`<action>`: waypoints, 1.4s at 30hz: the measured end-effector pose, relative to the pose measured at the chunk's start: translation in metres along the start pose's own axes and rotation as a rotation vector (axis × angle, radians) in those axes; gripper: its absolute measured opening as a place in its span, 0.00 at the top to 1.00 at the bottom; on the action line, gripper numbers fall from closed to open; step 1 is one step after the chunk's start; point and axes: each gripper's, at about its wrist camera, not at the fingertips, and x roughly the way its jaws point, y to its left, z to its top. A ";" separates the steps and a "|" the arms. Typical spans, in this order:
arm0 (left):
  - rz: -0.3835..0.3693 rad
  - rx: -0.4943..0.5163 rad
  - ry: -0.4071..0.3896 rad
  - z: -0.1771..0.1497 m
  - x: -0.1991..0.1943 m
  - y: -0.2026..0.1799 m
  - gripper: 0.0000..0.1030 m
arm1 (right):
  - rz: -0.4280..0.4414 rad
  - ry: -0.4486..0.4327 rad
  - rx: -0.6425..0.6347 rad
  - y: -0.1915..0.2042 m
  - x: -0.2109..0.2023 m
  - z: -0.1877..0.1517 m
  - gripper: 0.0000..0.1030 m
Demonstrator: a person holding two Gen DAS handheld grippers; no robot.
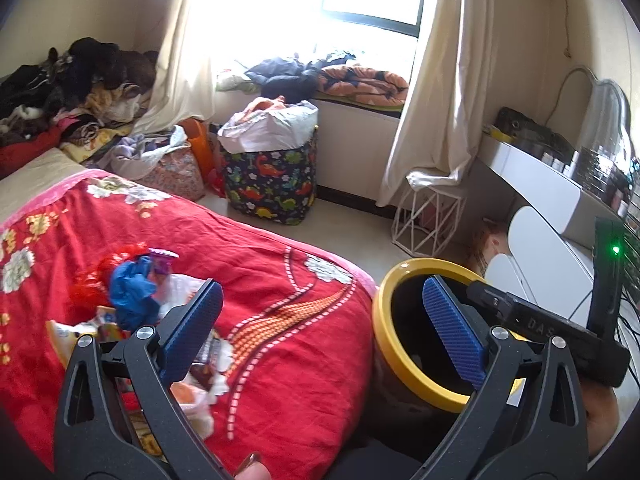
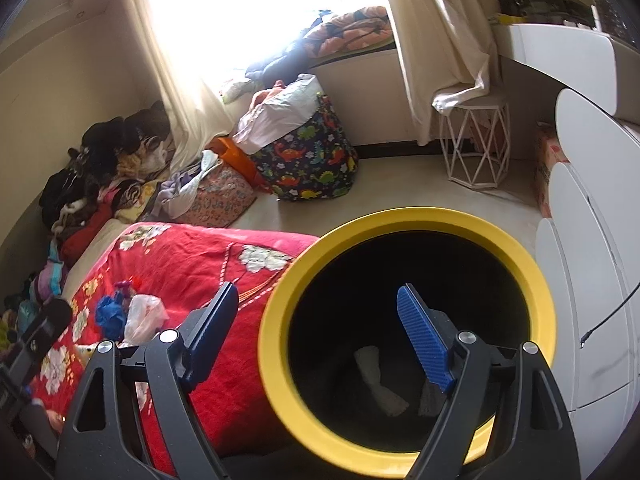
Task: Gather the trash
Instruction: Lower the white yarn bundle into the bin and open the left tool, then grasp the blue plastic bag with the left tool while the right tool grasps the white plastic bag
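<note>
A black bin with a yellow rim [image 1: 416,380] [image 2: 404,218] stands on the floor beside the red bed cover [image 1: 280,280] [image 2: 180,256]. Crumpled white trash [image 2: 378,380] lies on its bottom. A heap of trash sits on the cover: a blue crumpled bag [image 1: 132,292] [image 2: 108,314], a red wrapper [image 1: 96,276], a pink-white plastic bag [image 2: 144,316] and snack wrappers [image 1: 204,360]. My left gripper [image 1: 324,324] is open and empty, above the bed edge between heap and bin. My right gripper [image 2: 316,332] is open and empty, right finger over the bin mouth.
A dinosaur-print laundry bag [image 1: 272,184] [image 2: 312,160] and a white wire stool [image 1: 428,216] [image 2: 476,148] stand on the floor by the window. Clothes [image 1: 60,92] pile at the bed's far end. A white dresser [image 1: 552,208] [image 2: 592,240] is on the right.
</note>
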 end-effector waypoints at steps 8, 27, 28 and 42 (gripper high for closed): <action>0.054 -0.026 -0.031 0.006 -0.012 0.026 0.11 | 0.047 -0.007 -0.070 0.036 -0.003 -0.007 0.23; 0.154 -0.117 -0.027 0.008 -0.022 0.091 0.11 | 0.169 0.041 -0.244 0.116 0.000 -0.036 0.19; 0.160 -0.122 -0.026 0.008 -0.022 0.096 0.11 | 0.181 0.047 -0.254 0.122 0.001 -0.038 0.19; 0.220 -0.221 0.024 0.004 -0.022 0.156 0.11 | 0.282 0.141 -0.368 0.183 0.019 -0.074 0.17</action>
